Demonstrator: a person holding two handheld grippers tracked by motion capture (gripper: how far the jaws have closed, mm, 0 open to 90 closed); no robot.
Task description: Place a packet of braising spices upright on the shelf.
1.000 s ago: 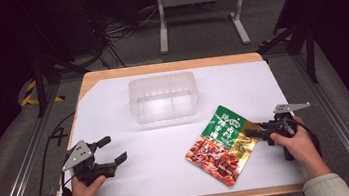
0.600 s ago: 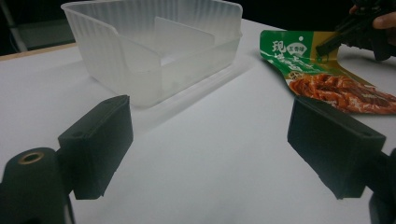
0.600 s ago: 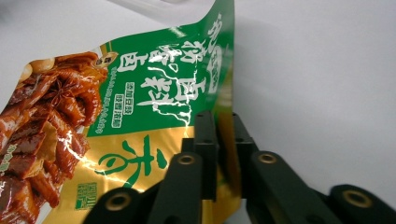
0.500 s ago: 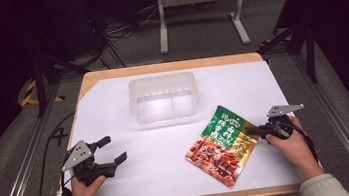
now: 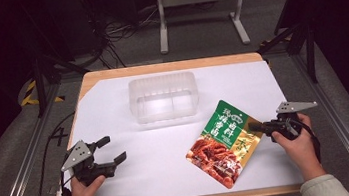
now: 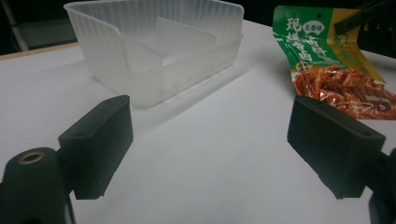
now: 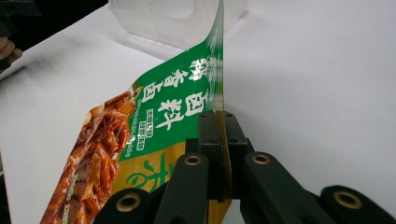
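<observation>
A green and red snack pouch lies right of centre on the white table cover, its right edge raised a little. My right gripper is shut on that edge; in the right gripper view the jaws pinch the yellow-green border of the pouch, which stands on edge. In the left gripper view the pouch is at the far right. My left gripper rests open near the front left corner, nothing between its jaws. A clear plastic container with a divider stands behind the centre.
The container is ahead of the left gripper and behind the pouch in the right gripper view. The white sheet covers a wooden table whose edges drop off to a dark floor with metal frames around it.
The right gripper has shut on the pouch's right edge and risen slightly, tilting that edge up off the table. The left gripper has stayed put.
</observation>
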